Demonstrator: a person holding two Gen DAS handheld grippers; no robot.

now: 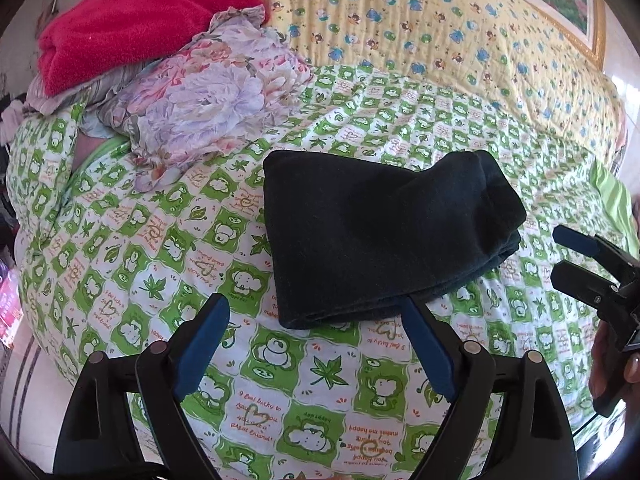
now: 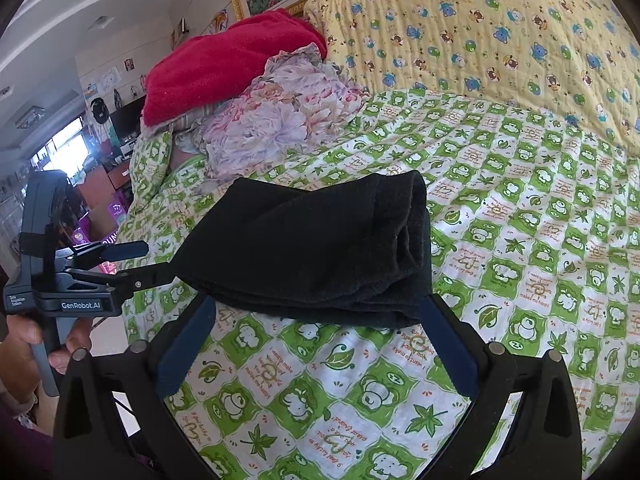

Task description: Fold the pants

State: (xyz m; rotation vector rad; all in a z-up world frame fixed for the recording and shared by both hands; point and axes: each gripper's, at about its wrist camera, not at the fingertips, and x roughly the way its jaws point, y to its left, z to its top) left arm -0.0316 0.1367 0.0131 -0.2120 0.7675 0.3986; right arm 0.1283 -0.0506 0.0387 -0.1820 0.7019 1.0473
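The dark pants (image 1: 380,236) lie folded into a thick, compact bundle. Layered edges face 3 o'clock in the left wrist view.

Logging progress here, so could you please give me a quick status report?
Both grippers, left and right, open, empty. Pants folded on bed. Nothing in the way.

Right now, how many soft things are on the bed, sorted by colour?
Black: 1, the folded pants
Red: 1, the fluffy blanket
Pink and purple flowers: 1, the crumpled cloth
Yellow with little bears: 1, the quilt
Green and white: 1, the bed cover underneath
Total: 5
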